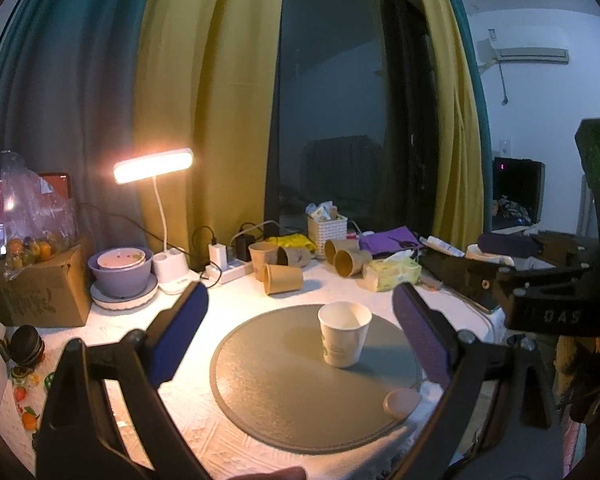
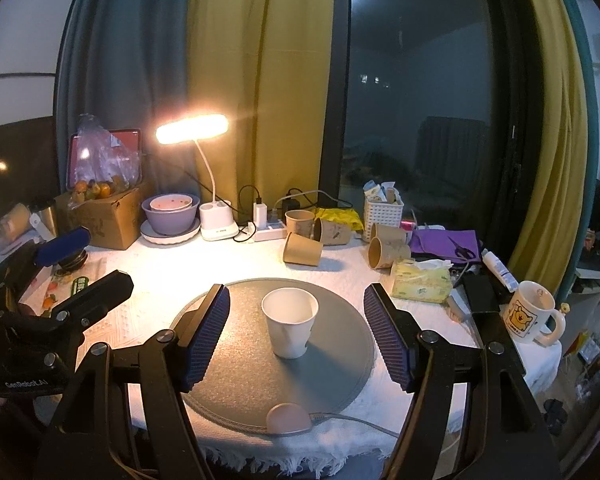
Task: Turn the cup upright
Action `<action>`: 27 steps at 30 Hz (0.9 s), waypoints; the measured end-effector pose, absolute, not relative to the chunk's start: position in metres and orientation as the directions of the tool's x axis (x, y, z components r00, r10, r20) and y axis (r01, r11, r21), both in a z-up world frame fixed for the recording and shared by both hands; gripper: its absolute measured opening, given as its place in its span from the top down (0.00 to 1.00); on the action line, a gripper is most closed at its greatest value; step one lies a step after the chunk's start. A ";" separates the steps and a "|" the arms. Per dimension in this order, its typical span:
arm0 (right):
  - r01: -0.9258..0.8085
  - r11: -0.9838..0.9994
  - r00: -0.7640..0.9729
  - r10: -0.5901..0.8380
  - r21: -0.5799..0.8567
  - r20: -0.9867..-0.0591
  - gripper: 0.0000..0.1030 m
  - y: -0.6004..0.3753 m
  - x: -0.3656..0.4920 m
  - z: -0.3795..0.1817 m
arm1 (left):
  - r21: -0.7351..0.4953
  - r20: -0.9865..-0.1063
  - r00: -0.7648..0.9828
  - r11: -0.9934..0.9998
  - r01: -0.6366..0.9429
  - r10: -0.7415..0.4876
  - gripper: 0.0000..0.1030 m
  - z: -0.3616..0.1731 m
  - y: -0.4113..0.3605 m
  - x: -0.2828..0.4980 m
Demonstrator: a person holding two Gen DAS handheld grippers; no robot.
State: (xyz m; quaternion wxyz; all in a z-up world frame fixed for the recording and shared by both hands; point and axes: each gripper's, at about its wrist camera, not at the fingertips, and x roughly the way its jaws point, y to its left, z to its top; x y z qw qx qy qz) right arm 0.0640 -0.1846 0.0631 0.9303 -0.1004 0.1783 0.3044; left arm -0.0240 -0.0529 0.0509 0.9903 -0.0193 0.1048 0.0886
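A white paper cup (image 1: 344,333) stands upright, mouth up, on a round grey mat (image 1: 284,392). It also shows in the right wrist view (image 2: 290,322) on the same mat (image 2: 240,376). My left gripper (image 1: 300,332) is open and empty, its blue pads either side of the cup and nearer to me. My right gripper (image 2: 296,332) is open and empty, its pads wide on both sides of the cup without touching it. The right gripper's body shows at the right edge of the left wrist view.
Several brown paper cups (image 2: 302,250) lie on their sides at the back, with one upright (image 2: 299,222). A lit desk lamp (image 2: 214,216), purple bowls (image 2: 171,214), a cardboard box (image 2: 108,220), a tissue pack (image 2: 420,282), a white basket (image 2: 382,214) and a mug (image 2: 530,312) ring the mat.
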 end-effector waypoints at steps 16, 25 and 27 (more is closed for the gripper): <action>-0.606 0.792 0.747 0.534 -0.076 -0.396 0.30 -0.181 0.062 0.061 | -0.026 -0.206 0.967 0.987 -0.156 0.147 0.08 0.051 -0.054 -0.026; -0.609 0.790 0.745 0.536 -0.076 -0.398 0.30 -0.182 0.062 0.060 | -0.027 -0.199 0.971 0.990 -0.139 0.131 0.08 0.052 -0.055 -0.026; -0.609 0.790 0.745 0.536 -0.075 -0.398 0.30 -0.182 0.063 0.060 | -0.027 -0.199 0.971 0.990 -0.139 0.131 0.08 0.052 -0.055 -0.026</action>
